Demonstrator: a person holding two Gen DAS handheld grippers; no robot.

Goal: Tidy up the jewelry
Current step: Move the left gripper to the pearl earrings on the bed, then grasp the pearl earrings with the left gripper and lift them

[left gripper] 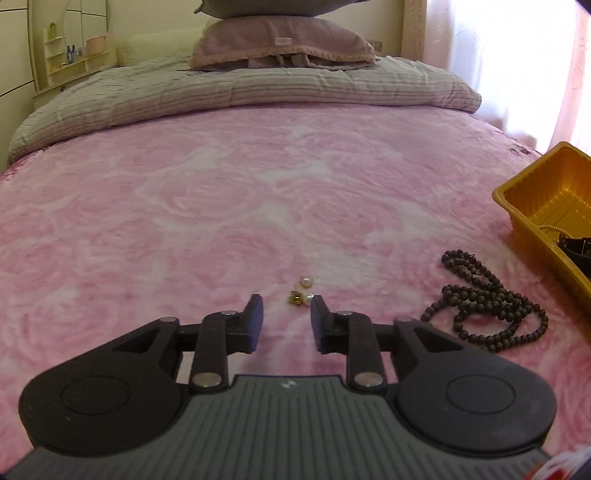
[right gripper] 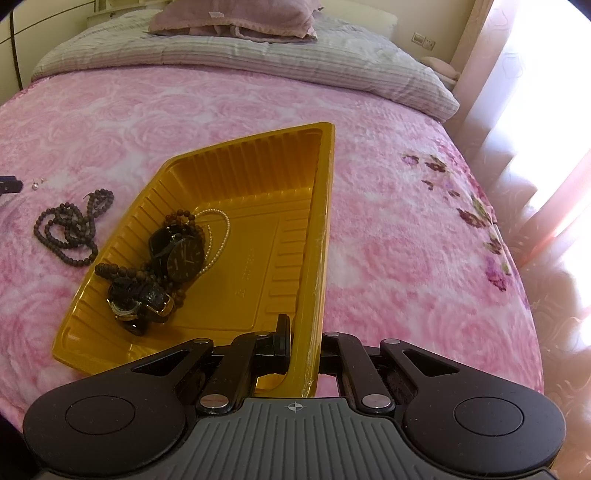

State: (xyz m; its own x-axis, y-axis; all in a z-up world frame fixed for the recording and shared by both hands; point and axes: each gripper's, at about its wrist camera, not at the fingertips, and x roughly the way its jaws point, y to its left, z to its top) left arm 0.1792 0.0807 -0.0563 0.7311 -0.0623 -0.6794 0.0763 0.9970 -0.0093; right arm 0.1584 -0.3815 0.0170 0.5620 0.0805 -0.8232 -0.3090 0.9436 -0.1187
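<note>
My right gripper (right gripper: 301,343) clamped the gold tray (right gripper: 236,177), its length running up-frame, two watches (right gripper: 181,254) inside; my left gripper (left gripper: 287,317) stood open behind two pearl earrings (left gripper: 303,290).

left wrist cam: low over pink bedspread (left gripper: 258,192), faces headboard pillows (left gripper: 280,48), close to bed surface.
right wrist cam: higher, angled down, right up against gold tray (right gripper: 321,236); also faces pillows.
shared: dark bead strand (left gripper: 487,299) (right gripper: 70,229), tray (left gripper: 517,192), bedspread (right gripper: 388,221), pillows (right gripper: 236,18).
</note>
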